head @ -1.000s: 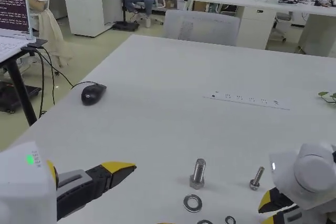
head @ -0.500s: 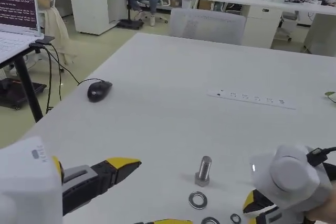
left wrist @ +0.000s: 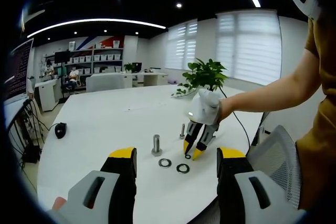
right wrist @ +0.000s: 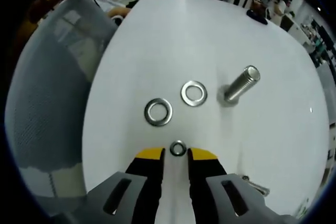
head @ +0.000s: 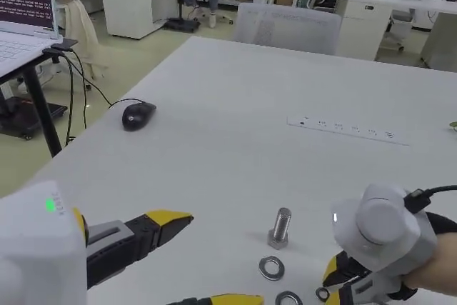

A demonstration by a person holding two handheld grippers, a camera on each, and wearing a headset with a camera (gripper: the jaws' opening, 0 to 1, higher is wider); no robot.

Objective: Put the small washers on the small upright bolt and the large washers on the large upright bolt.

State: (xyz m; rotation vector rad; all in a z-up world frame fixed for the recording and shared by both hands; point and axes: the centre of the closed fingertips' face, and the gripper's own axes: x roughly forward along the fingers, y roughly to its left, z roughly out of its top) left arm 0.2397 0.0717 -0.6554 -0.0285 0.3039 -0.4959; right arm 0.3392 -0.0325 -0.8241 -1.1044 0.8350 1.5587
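The large upright bolt (head: 280, 227) (right wrist: 239, 84) stands on the white table. Two large washers (right wrist: 158, 112) (right wrist: 193, 93) lie flat near it, and in the head view they show in front of the bolt (head: 271, 268) (head: 288, 296). A small washer (right wrist: 178, 148) (head: 321, 293) lies just ahead of my right gripper (right wrist: 177, 157) (head: 330, 286), whose jaws are slightly open and point down at it. The small upright bolt (left wrist: 182, 131) stands behind that gripper. My left gripper (left wrist: 177, 155) (head: 200, 258) is wide open and holds nothing, to the left of the bolts.
A black mouse (head: 138, 114) with its cable lies at the table's left. A white power strip (head: 348, 131) lies further back. The table's near edge (right wrist: 97, 103) is close to the washers, and a grey mesh chair (right wrist: 47, 93) stands beyond it.
My right gripper has come left and down over the small washer, covering the small bolt in the head view. The left gripper stays put; the head camera has shifted.
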